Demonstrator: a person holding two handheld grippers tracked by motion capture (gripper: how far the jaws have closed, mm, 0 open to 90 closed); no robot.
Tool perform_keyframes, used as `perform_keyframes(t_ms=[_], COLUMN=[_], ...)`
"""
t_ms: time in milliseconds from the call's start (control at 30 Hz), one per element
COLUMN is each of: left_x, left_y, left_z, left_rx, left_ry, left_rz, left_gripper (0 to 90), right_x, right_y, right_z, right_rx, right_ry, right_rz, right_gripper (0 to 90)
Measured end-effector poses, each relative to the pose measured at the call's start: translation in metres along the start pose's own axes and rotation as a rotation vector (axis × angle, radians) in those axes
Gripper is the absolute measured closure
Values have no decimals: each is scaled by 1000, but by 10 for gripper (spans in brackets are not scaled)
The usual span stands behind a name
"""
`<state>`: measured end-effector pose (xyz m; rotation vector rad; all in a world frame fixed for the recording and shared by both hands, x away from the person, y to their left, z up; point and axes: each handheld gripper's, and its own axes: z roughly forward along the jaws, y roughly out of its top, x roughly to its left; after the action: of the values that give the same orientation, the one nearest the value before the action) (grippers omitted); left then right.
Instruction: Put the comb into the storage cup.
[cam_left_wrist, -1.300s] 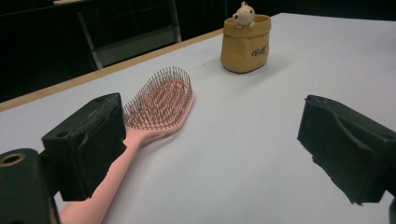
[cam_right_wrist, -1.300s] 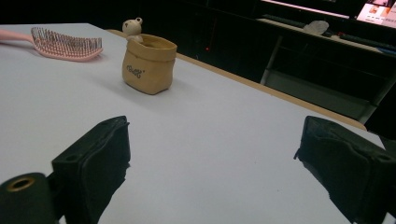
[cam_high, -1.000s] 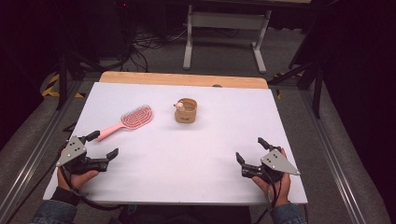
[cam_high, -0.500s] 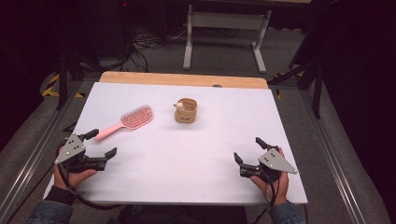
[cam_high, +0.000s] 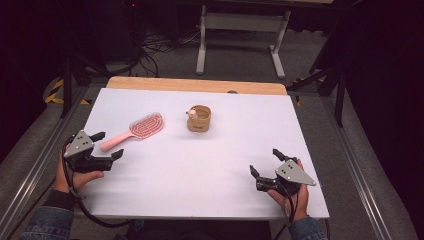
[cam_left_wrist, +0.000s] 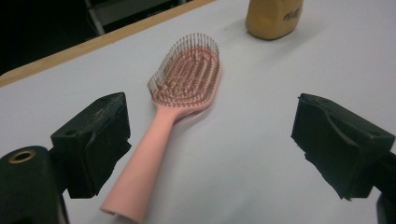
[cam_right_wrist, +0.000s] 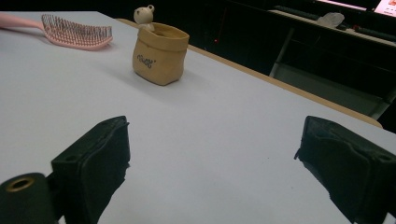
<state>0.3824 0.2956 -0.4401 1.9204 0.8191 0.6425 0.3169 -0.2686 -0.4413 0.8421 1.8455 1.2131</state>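
One hairbrush (cam_high: 134, 131) — one pouch (cam_high: 199, 118) — two tongs

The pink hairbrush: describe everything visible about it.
The pink hairbrush looks like smooth plastic, with an oval vented head of thin dark-tipped bristles facing up and a plain tapering handle. It lies flat on the white table, left of the tan pouch. The open left tongs have its handle end between their jaws; nothing grips it.
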Motion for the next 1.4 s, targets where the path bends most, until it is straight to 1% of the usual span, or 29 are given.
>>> perform_keyframes(t_ms=[33,67,100,167,233,300,367,400,467,500,600,633,700,733,800,867,900,933,1000,1033,1067,1100,1167,1233,1267,1300,1333,1367,1400], left_x=[2,2,4,5,8,10,12,13,18,18,24,26,30,32,38,41,44,45,47,48,49,50,52,55,55,55,56,56,58], left_y=[1,1,2,2,4,5,7,9,12,12,21,23,28,30,34,36,36,36,36,36,36,36,36,37,37,36,36,35,36], left_z=[2,2,4,8,11,15,18,20,23,23,33,36,41,44,53,61,65,69,76,80,84,87,93,98,101,104,106,109,109], left_rx=[17,17,36,54,81,107,137,147,169,169,243,265,294,308,361,407,427,438,472,487,510,516,538,547,569,579,598,611,606], left_ry=[-7,-7,-3,-5,-7,-9,-11,-14,-27,-27,-39,-37,-43,-51,-58,-63,-74,-74,-87,-76,-89,-94,-85,-102,-110,-98,-116,-124,-132], left_rz=[0,0,4,9,22,20,40,42,28,28,39,48,65,63,72,72,72,78,92,97,97,96,98,90,99,105,101,103,91], left_gripper=[123,123,119,114,111,119,135,144,147,143,144,145,162,171,174,179,190,224,253,253,256,271,292,332,367,377,392,440,456], right_x=[0,0,0,0,0,0,1,2,2,2,1,2,2,2,2,3,3,3,3,3,3,3,3,4,4,4,4,4,5], right_y=[0,-1,-1,-1,-2,-2,-1,-1,-1,-1,-2,-2,-3,-3,-3,-3,-3,-3,-3,-4,-4,-4,-4,-5,-5,-5,-5,-5,-5], right_z=[0,0,1,1,2,2,2,2,1,1,2,2,3,3,3,3,4,4,4,4,4,4,5,5,5,5,5,5,5], right_rx=[3,6,5,8,13,17,16,16,18,18,25,27,32,33,35,37,39,40,41,41,43,46,50,55,55,56,56,58,60], right_ry=[0,1,1,0,4,6,8,10,12,12,16,19,21,22,27,27,27,26,24,24,24,22,21,21,22,22,23,24,29], right_rz=[-2,-2,-1,-3,-5,-3,-2,-4,-7,-7,-8,-9,-12,-12,-16,-16,-18,-18,-18,-16,-16,-19,-26,-31,-33,-34,-35,-33,-33], right_gripper=[93,93,93,93,94,93,94,94,93,93,93,93,92,92,91,91,91,91,91,91,91,91,91,91,90,90,90,90,90])
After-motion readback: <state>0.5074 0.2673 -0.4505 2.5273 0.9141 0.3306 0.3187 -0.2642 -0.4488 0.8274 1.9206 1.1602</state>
